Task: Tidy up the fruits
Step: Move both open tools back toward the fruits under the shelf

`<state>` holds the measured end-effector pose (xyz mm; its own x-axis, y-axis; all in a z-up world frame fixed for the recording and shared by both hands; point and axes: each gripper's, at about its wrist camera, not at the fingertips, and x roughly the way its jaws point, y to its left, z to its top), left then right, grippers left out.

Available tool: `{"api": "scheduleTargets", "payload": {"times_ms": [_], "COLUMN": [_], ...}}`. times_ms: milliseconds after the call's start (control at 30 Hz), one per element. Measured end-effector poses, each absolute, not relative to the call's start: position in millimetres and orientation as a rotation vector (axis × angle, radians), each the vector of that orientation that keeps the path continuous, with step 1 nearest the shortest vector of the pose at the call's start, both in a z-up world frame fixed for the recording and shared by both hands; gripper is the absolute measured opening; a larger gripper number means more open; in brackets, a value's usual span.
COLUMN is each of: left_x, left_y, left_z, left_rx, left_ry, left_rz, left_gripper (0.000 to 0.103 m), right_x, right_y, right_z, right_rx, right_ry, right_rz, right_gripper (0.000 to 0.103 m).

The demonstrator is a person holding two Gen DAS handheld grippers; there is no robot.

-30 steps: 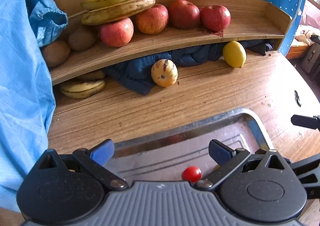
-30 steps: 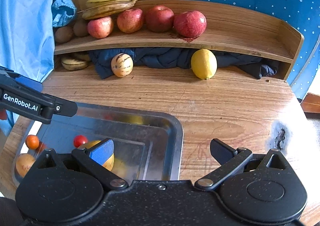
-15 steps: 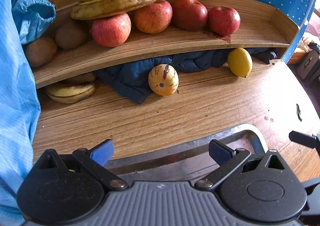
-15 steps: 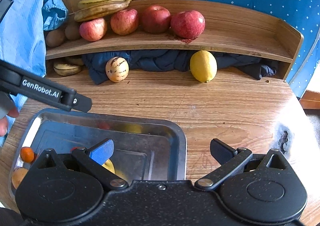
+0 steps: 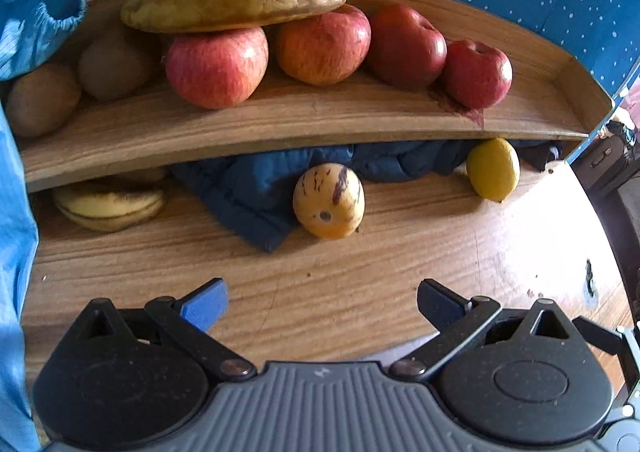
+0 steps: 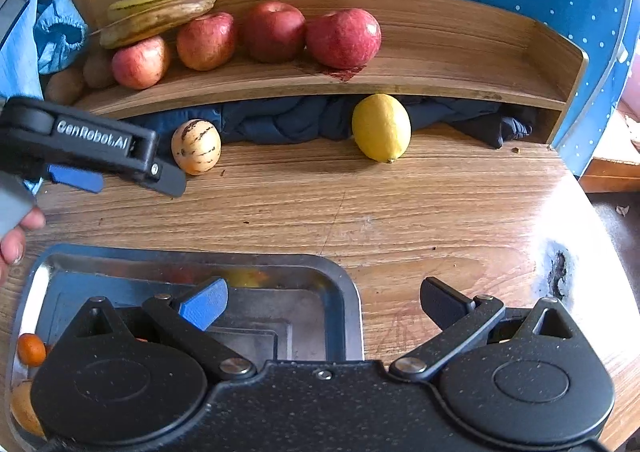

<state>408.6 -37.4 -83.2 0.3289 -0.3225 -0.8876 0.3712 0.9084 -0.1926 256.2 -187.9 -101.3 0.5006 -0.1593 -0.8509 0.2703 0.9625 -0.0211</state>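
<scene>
Striped melon (image 5: pixel 329 201) ahead of wide-apart L fingers (image 5: pixel 205 304), w/o contact.

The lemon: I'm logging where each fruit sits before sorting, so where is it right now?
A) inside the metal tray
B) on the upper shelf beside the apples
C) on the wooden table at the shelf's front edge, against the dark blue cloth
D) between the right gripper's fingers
C: the lemon rests on the wooden table in front of the dark blue cloth, below the shelf with the apples.
</scene>
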Motion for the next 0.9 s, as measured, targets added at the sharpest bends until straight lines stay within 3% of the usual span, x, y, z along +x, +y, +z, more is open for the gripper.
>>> {"api": "scheduleTargets", "payload": {"times_ms": [900], "left_x": [438.9], "left_y": [-64.0], "left_z": [-93.5], "left_rx": [-0.071], "left_ry": [1.152], "left_rz": [-0.388], "left_gripper": [0.103], "right_x": [315.9], "right_y": [-236.2], "right_z": [-117.1], "right_rx": [0.113], "right_ry": [1.003], "right_rz": [-0.234], "right_gripper": [0.102]}}
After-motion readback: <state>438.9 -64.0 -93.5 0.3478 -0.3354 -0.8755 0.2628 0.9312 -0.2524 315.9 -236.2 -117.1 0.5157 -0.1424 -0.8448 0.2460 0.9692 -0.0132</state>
